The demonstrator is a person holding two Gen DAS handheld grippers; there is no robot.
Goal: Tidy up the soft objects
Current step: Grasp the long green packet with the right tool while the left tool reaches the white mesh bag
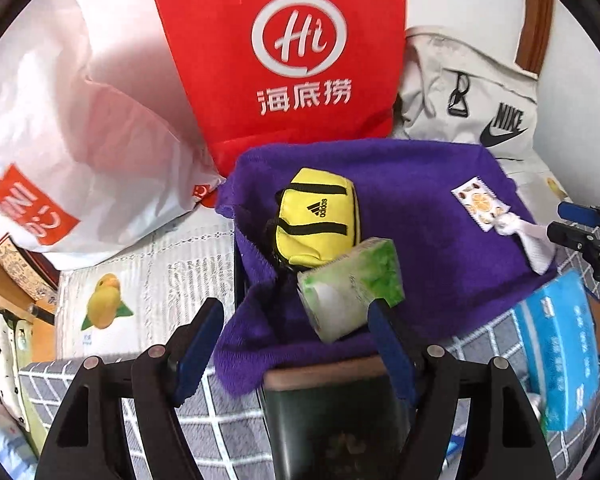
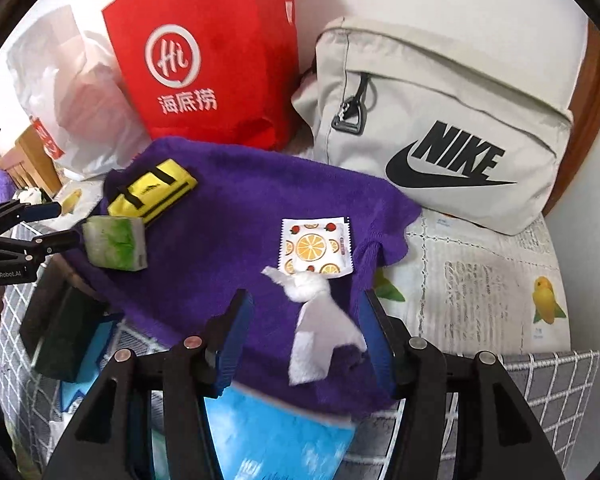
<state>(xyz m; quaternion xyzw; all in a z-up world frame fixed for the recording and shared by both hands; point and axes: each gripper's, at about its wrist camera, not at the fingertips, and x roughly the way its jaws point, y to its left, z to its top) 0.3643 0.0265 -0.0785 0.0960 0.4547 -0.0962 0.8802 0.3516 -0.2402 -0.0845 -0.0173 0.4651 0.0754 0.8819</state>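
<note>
A purple towel (image 1: 420, 208) (image 2: 228, 232) lies draped over a dark box (image 1: 332, 420). On it rest a yellow mini duffel pouch (image 1: 320, 216) (image 2: 152, 192), a green tissue pack (image 1: 352, 288) (image 2: 116, 244), an orange-slice sachet (image 1: 478, 204) (image 2: 316, 248) and a knotted white cloth (image 1: 528, 240) (image 2: 316, 320). My left gripper (image 1: 296, 344) (image 2: 56, 226) stands open; the green pack leans by its right fingertip, unpressed. My right gripper (image 2: 308, 336) (image 1: 564, 224) is open with the white cloth lying loose between its fingers.
A red paper bag (image 1: 292, 60) (image 2: 208, 72), a white plastic bag (image 1: 80, 140) and a grey Nike bag (image 2: 440, 132) stand behind the towel. A blue tissue pack (image 1: 560, 360) (image 2: 276, 436) lies in front. Lemon-print cloth (image 2: 480, 300) and grey checked fabric (image 1: 220, 432) cover the surface.
</note>
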